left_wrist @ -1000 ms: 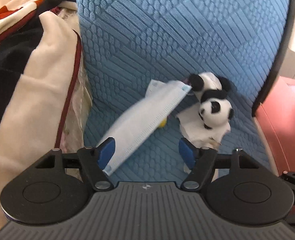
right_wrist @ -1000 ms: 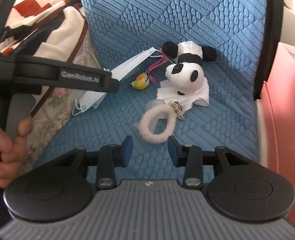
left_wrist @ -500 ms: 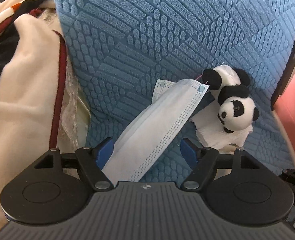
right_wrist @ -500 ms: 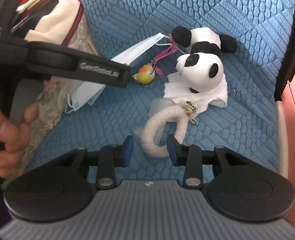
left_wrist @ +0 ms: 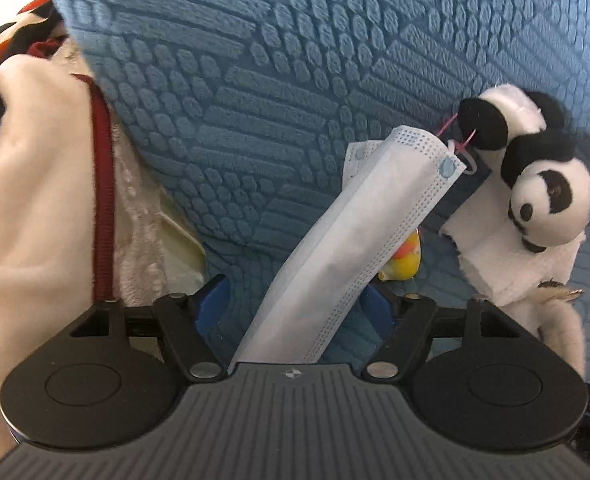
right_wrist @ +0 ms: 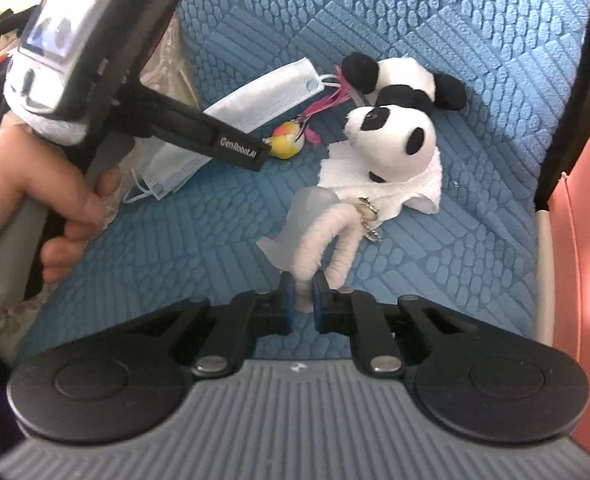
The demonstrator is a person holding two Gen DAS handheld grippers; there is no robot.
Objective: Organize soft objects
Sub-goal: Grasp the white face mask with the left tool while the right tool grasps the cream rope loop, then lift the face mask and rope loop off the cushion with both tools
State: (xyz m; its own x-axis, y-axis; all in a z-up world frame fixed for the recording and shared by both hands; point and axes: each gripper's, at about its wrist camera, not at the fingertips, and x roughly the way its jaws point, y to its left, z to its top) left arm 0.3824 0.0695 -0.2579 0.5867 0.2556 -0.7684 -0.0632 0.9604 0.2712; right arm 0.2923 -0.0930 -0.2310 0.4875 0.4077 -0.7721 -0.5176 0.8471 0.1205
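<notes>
Since a second ago, right gripper (right_wrist: 302,294) pinched the one white loop (right_wrist: 327,236) mid-seat; left gripper (left_wrist: 295,300), closing, straddles one mask (left_wrist: 359,236). One panda (right_wrist: 391,140) near seat (right_wrist: 475,240) back; front edge free.

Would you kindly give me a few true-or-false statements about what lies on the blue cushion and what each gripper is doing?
1. The right gripper is shut on the fuzzy white loop. True.
2. The face mask lies between the left gripper's fingers. True; its jaws are closing but the pads do not yet press on it.
3. The toy panda is held by the left gripper. False: it lies on the blue cushion, with no gripper on it.
4. A small yellow toy lies between the mask and the panda. True.
5. The face mask is black. False: it is pale blue.
</notes>
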